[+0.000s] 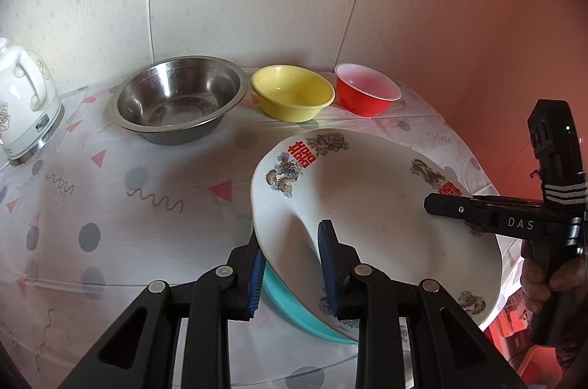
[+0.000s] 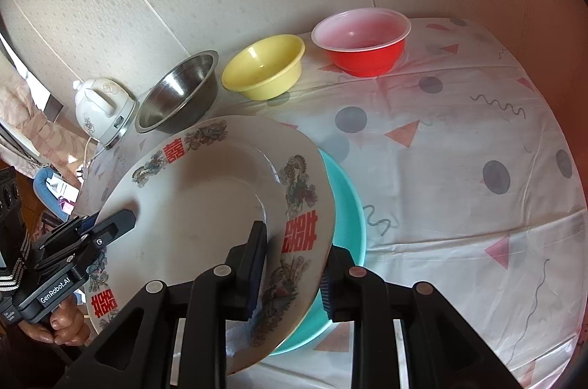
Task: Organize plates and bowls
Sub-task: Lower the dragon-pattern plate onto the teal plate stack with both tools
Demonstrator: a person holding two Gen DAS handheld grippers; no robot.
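A large white plate with red characters and dragon prints (image 1: 371, 205) (image 2: 205, 205) lies over a teal plate (image 1: 294, 308) (image 2: 347, 205) on the table. My left gripper (image 1: 290, 271) straddles the white plate's left rim, its blue pads on either side of it. My right gripper (image 2: 290, 271) straddles the opposite rim in the same way; it also shows in the left wrist view (image 1: 441, 203). The left gripper shows in the right wrist view (image 2: 110, 223). Both grip the white plate.
A steel bowl (image 1: 176, 102) (image 2: 176, 95), a yellow bowl (image 1: 292, 95) (image 2: 262, 69) and a red bowl (image 1: 365, 89) (image 2: 362, 39) stand in a row by the wall. A white kettle (image 1: 25, 98) (image 2: 101, 109) is at the left. The patterned tablecloth (image 1: 110, 205) covers the table.
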